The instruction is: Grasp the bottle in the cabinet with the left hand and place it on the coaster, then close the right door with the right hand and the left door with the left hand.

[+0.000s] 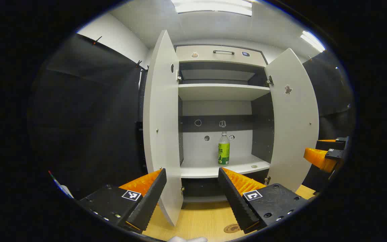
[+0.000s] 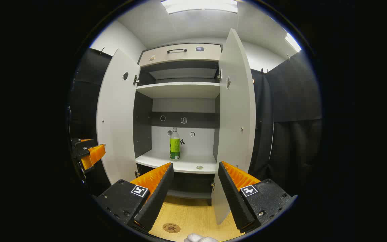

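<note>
A clear bottle (image 1: 223, 149) (image 2: 174, 144) with a green label stands upright on the lower shelf (image 1: 210, 169) (image 2: 183, 163) of a white cabinet. Both doors hang wide: the left door (image 1: 161, 124) (image 2: 116, 114) and the right door (image 1: 294, 117) (image 2: 235, 111). A small round brown coaster (image 1: 232, 228) (image 2: 171, 228) lies on the wooden table in front of the cabinet. My left gripper (image 1: 190, 174) is open and empty, well short of the shelf. My right gripper (image 2: 195, 168) is open and empty too; it also shows at the right edge of the left gripper view (image 1: 326, 153).
An upper shelf (image 1: 220, 90) and a drawer with a dark handle (image 1: 223, 52) sit above. A small coin-like disc (image 1: 254, 166) (image 2: 199, 167) lies on the lower shelf. The wooden table (image 1: 203, 218) runs up to the cabinet base. Black cloth walls stand on both sides.
</note>
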`<state>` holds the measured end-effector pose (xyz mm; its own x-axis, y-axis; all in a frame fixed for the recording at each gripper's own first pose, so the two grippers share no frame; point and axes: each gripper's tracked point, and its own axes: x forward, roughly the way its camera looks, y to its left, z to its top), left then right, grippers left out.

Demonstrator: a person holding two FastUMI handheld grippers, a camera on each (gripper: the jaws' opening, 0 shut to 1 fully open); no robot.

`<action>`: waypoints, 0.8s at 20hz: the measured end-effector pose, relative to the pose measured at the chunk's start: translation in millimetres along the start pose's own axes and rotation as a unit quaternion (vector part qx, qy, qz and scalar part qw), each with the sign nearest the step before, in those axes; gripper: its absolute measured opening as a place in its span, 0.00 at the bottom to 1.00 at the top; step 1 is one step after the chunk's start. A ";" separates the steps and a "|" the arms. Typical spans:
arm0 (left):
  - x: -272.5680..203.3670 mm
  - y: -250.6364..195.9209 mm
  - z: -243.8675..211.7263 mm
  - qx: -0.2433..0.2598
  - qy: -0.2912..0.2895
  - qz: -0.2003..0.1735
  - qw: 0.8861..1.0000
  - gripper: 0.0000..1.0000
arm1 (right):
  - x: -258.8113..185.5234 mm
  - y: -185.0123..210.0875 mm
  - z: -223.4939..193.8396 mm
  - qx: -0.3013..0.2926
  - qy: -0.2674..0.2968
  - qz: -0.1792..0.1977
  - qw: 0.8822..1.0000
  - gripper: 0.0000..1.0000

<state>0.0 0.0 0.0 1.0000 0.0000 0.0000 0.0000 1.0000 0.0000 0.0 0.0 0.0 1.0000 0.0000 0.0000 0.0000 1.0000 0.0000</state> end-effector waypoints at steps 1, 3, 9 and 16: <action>0.8 -0.3 0.2 0.000 0.000 0.000 1.000 0.94 | -0.6 1.0 -0.6 0.001 0.001 0.001 1.000 0.82; 0.8 0.1 -0.9 0.000 0.002 0.000 1.000 0.94 | -1.3 2.5 -1.0 0.000 0.002 0.003 1.000 0.82; 8.9 0.3 -3.7 0.000 0.006 -0.003 1.000 0.94 | -1.8 5.1 2.6 0.000 0.000 0.005 1.000 0.82; 47.9 -15.3 -1.9 -0.003 -0.002 -0.027 1.000 0.94 | 2.0 11.0 1.5 0.001 0.010 0.009 1.000 0.82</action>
<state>47.9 -15.3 -1.9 0.9986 -0.0536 0.0046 0.0536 0.9985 -0.0052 2.0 11.0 1.5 0.9996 0.0185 -0.0209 -0.0184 0.9998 0.0022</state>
